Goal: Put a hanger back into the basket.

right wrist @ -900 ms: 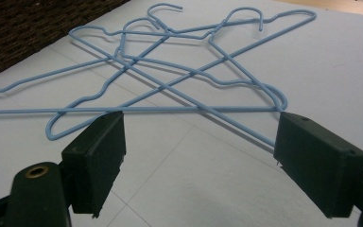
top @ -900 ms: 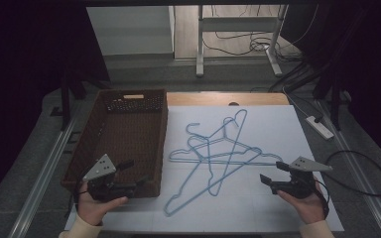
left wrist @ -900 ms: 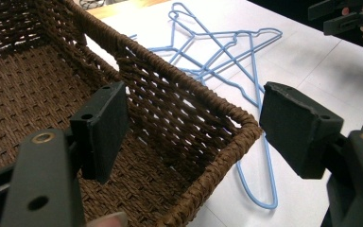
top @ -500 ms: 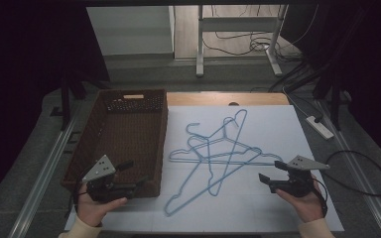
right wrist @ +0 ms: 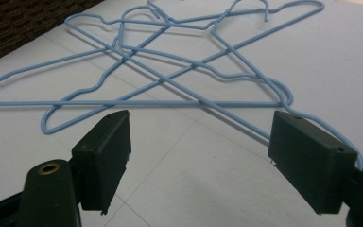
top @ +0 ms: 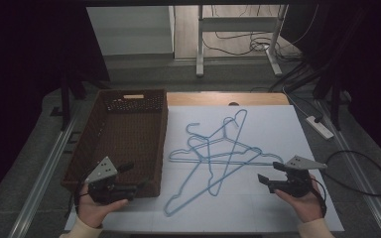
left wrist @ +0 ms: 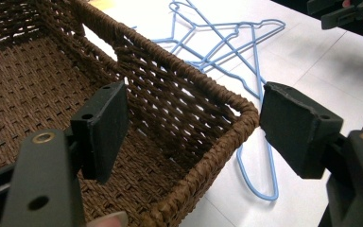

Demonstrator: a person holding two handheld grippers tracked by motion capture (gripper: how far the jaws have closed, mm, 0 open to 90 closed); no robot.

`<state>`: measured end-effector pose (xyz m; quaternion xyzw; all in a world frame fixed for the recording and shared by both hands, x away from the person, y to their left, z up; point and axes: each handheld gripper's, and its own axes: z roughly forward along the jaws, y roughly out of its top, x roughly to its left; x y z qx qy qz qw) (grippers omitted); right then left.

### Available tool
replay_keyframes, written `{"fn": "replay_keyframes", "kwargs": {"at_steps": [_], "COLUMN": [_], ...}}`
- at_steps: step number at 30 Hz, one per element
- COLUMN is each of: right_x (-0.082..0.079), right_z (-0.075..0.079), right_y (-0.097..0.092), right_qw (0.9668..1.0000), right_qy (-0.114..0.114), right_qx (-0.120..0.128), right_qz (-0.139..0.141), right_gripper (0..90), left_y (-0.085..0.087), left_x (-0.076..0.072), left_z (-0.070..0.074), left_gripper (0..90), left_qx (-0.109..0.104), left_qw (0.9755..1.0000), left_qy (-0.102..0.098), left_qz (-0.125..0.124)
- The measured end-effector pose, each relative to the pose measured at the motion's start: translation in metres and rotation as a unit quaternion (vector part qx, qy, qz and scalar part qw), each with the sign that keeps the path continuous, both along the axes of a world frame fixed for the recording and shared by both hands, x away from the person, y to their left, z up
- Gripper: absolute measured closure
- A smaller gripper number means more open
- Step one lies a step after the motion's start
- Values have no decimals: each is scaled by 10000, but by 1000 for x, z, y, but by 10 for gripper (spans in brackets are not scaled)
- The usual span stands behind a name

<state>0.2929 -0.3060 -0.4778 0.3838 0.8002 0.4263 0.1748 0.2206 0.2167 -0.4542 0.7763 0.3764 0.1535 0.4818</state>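
The brown wicker basket (top: 124,139) on the table's (top: 278,129) left holds nothing, thin light-blue wire hangers (top: 213,153) lie tangled beside it, and both left tongs (top: 129,181) and right tongs (top: 265,179) stand apart, gripping nothing.

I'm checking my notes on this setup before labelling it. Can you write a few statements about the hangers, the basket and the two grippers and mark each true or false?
1. The blue hangers lie in a crossed pile on the white table. True.
2. The brown basket holds a hanger. False: its woven bottom is bare.
3. The right gripper grips a hanger. False: its jaws are open and hold nothing.
4. The left gripper is open at the basket's near corner. True.
5. The basket sits left of the hangers. True.
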Motion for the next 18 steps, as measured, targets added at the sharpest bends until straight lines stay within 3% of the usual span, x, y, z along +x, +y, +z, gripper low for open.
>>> {"fn": "replay_keyframes", "kwargs": {"at_steps": [18], "right_x": [5], "right_z": [0], "right_y": [2], "right_qw": [9999], "right_qy": [112], "right_qx": [-58], "right_qz": [75], "right_gripper": [238], "left_y": [0], "left_x": [3], "left_z": [-2], "left_gripper": [256], "left_qx": [-2], "left_qw": [10000], "left_qy": [23], "left_qz": [-22]}}
